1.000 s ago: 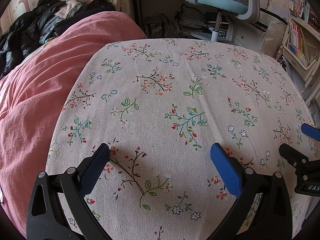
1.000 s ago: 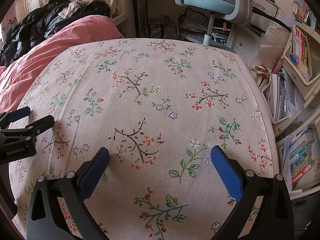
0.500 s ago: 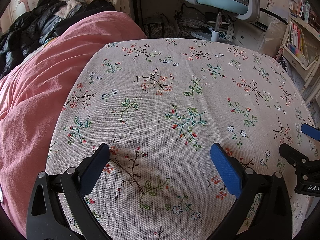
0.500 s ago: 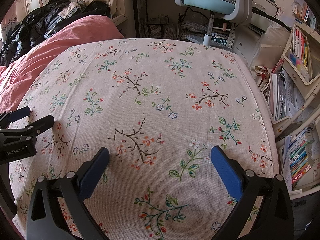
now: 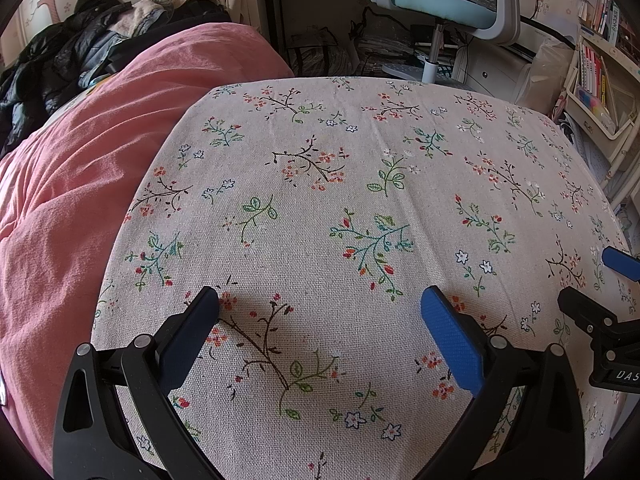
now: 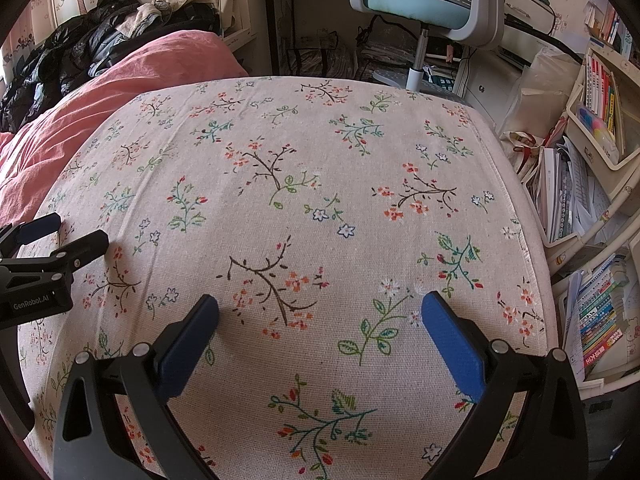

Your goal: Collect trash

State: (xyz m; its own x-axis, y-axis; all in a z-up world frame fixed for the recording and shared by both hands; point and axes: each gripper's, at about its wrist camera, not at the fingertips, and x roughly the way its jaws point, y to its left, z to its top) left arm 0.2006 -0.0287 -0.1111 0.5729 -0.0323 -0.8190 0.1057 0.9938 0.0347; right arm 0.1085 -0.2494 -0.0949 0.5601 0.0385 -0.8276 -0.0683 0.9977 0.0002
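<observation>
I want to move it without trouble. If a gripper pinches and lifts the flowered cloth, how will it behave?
The flowered cloth looks woven and thin, so it would probably be floppy and bunch up. It drapes over the edge, so it may slide when pulled. The open left gripper would likely lift only a fold.

A table under a floral cloth [image 5: 360,200] fills the foreground. To its left lies a pink duvet [image 5: 80,152], with dark jackets [image 5: 48,68] heaped behind it. Beyond stands a grey swivel chair with a pale blue seat [image 6: 420,4]. Crowded bookshelves [image 6: 600,92] line the right side.
</observation>
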